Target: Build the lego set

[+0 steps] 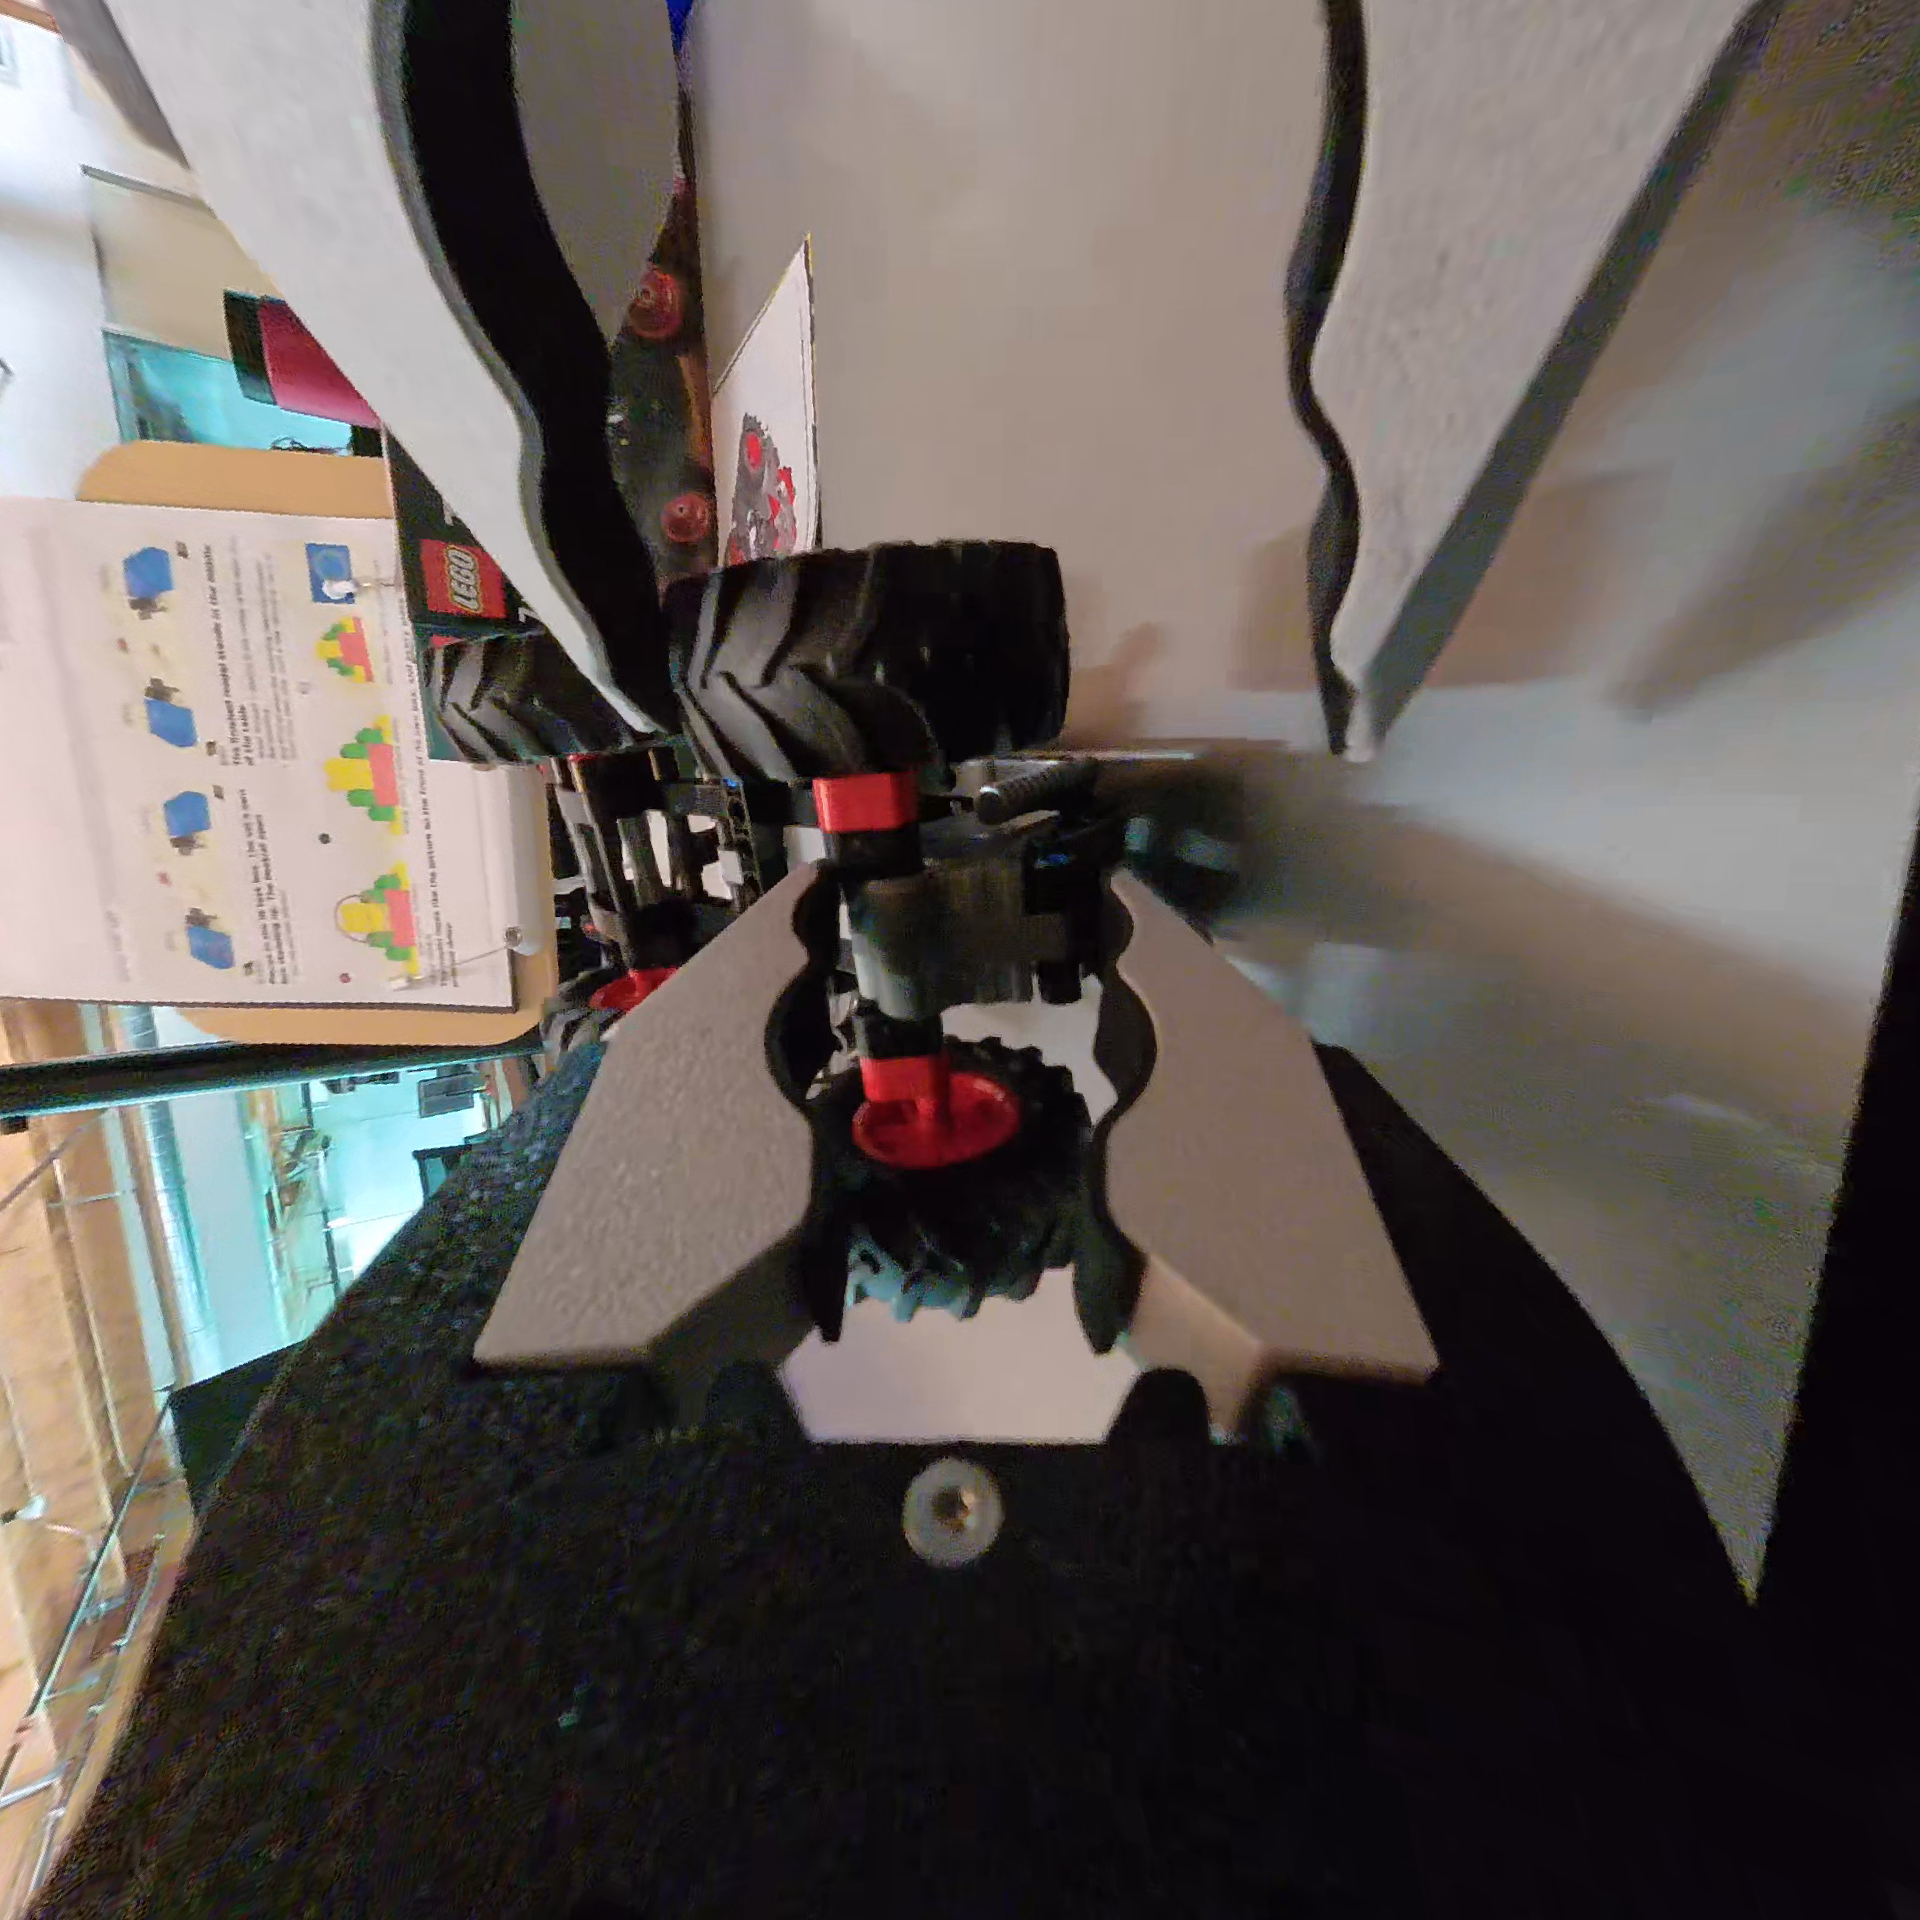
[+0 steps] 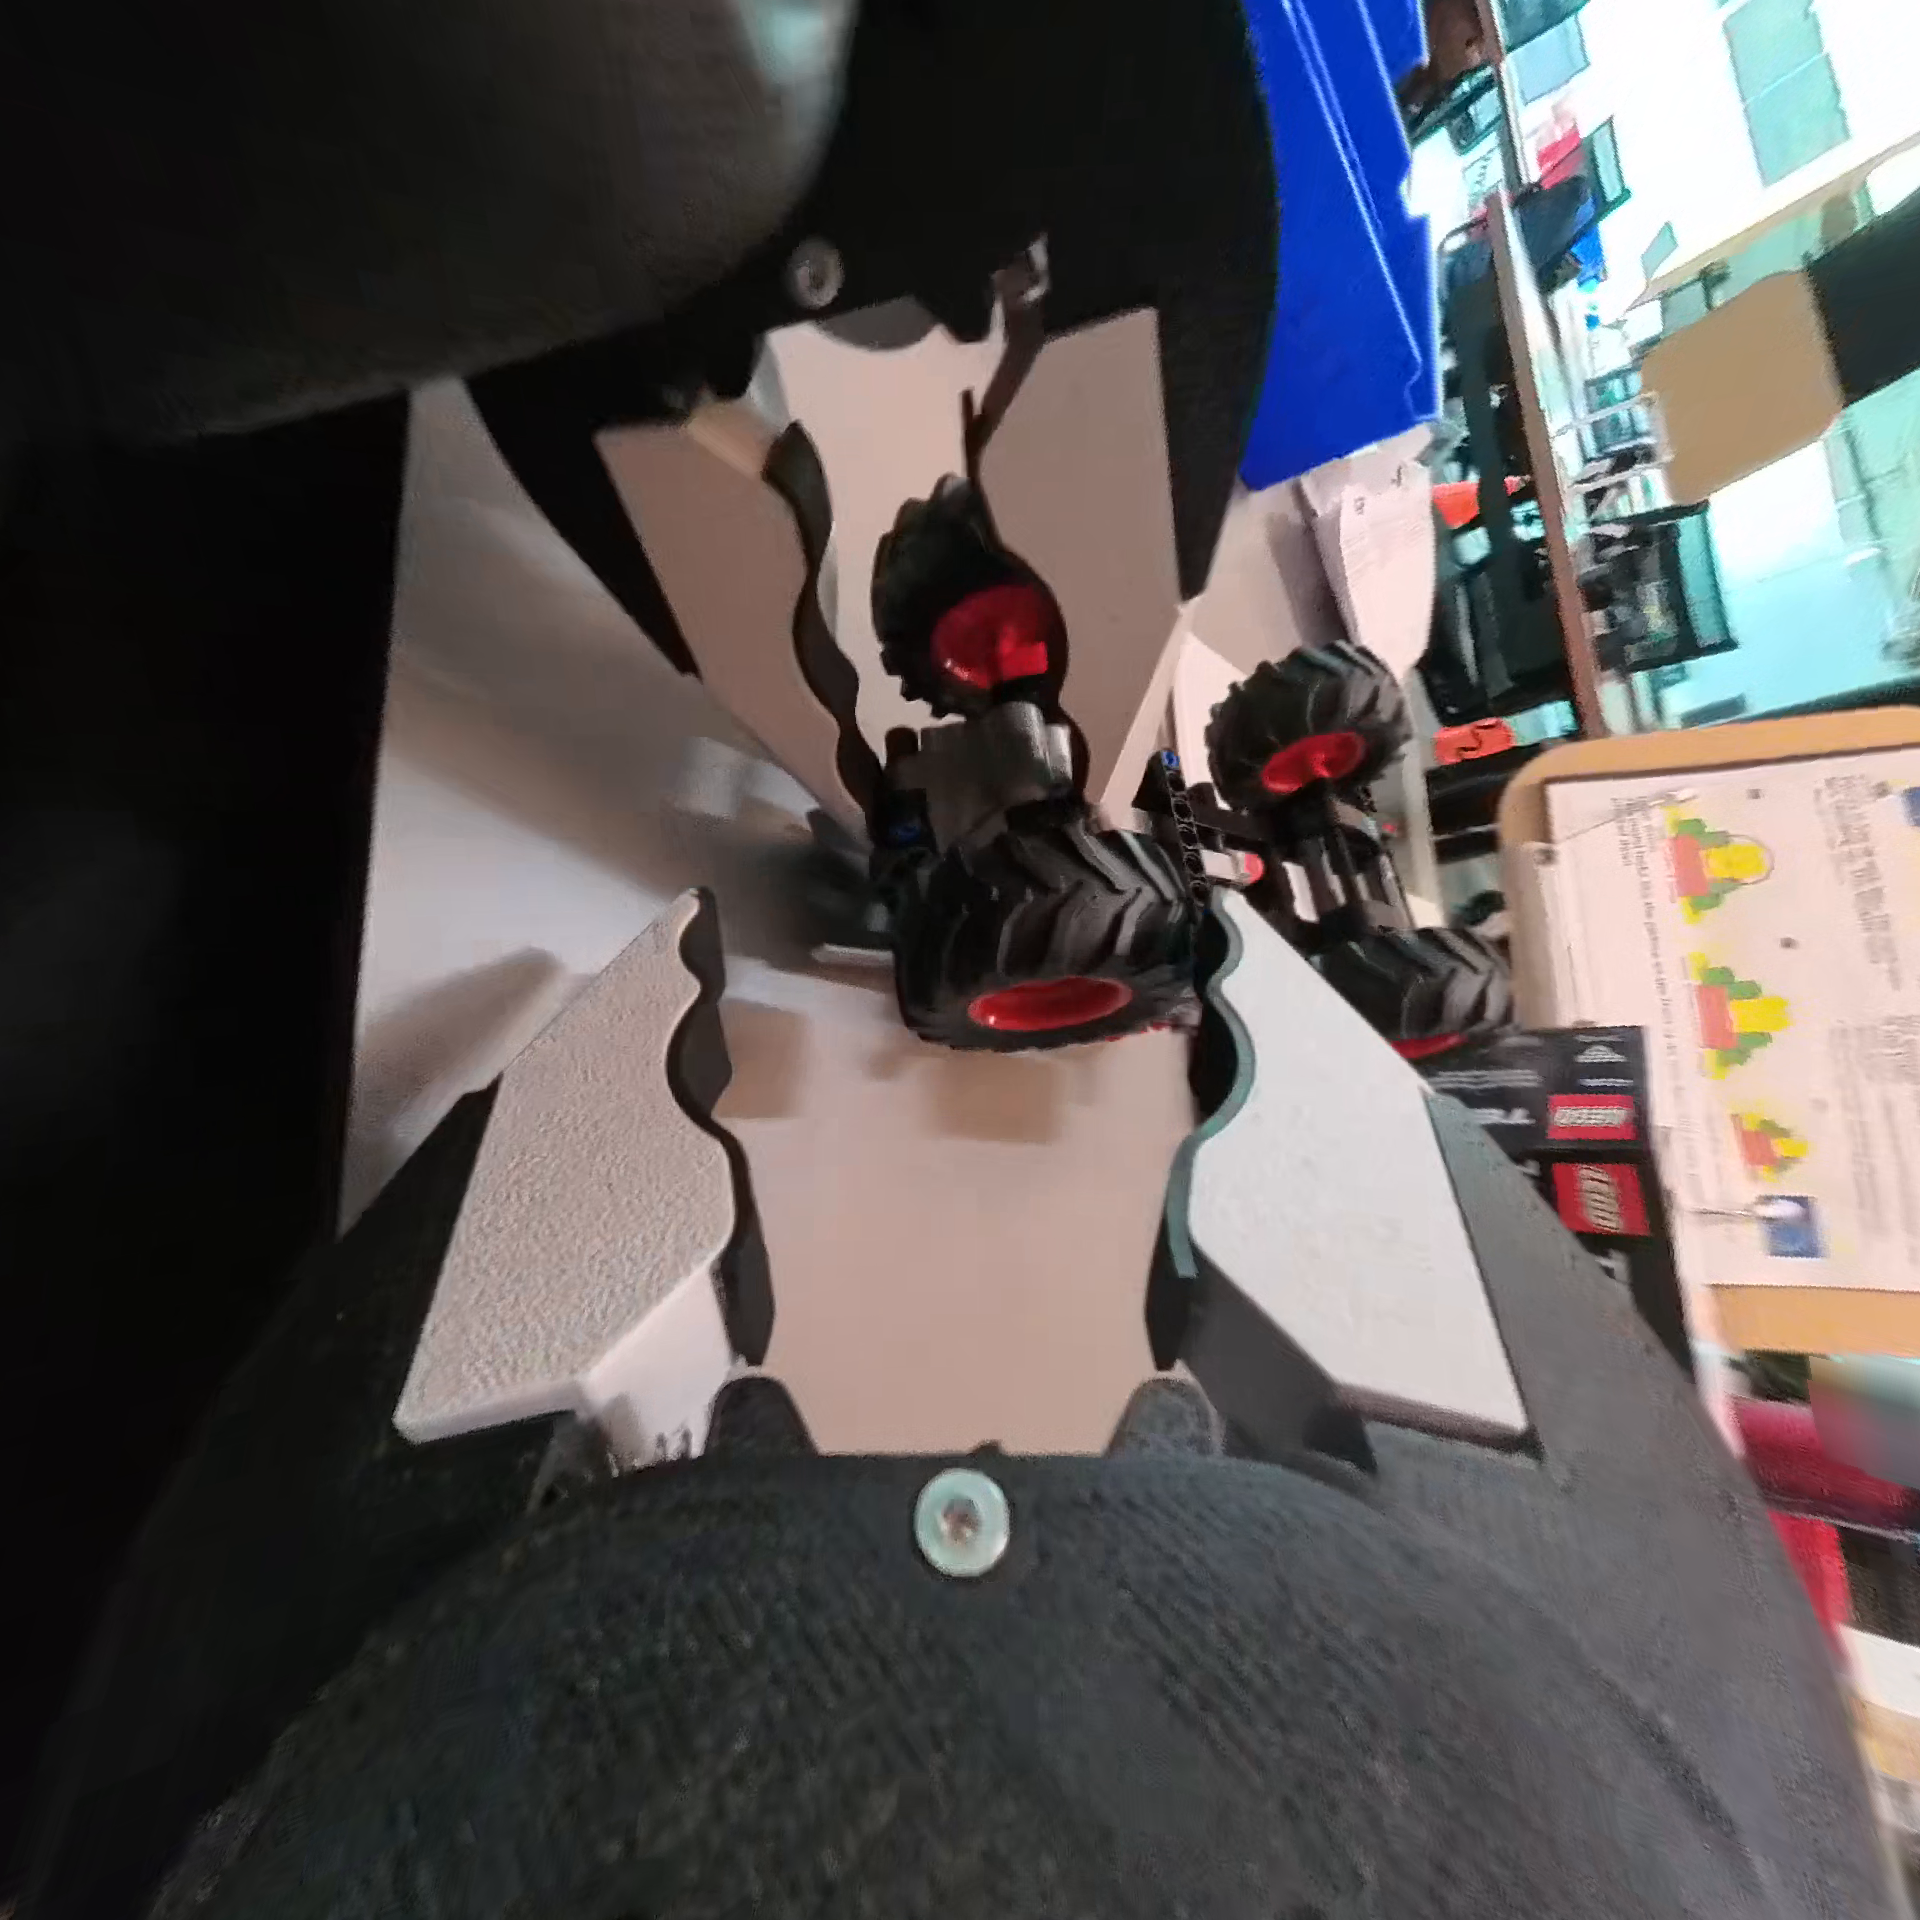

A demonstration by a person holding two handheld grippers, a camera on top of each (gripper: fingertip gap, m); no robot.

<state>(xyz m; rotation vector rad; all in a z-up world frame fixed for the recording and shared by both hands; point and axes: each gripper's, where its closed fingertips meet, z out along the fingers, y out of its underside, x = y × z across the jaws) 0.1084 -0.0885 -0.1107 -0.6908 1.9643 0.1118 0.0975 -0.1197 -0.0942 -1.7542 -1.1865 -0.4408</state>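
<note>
A black lego vehicle chassis [image 1: 935, 925] with several black tyres on red hubs is held on its side over the white table [image 1: 1039, 260]. My left gripper [image 1: 956, 914] is shut on the grey block at the chassis middle, between two wheels on one axle. It also shows in the right wrist view [image 2: 987, 790], coming from above. My right gripper [image 2: 961, 925] is open, its fingertips on either side of the nearest tyre [image 2: 1049, 966]. The right finger lies against the tyre and the left finger stands apart. The same tyre [image 1: 873, 655] shows in the left wrist view between the right gripper's wide fingers [image 1: 992, 727].
A clipboard with a picture instruction sheet [image 1: 260, 748] [image 2: 1725, 1018] stands beside the vehicle. The dark lego box [image 1: 457, 582] [image 2: 1590, 1143] is in front of it. A printed booklet [image 1: 769, 416] lies on the table. A blue bin [image 2: 1340, 208] and shelves are behind.
</note>
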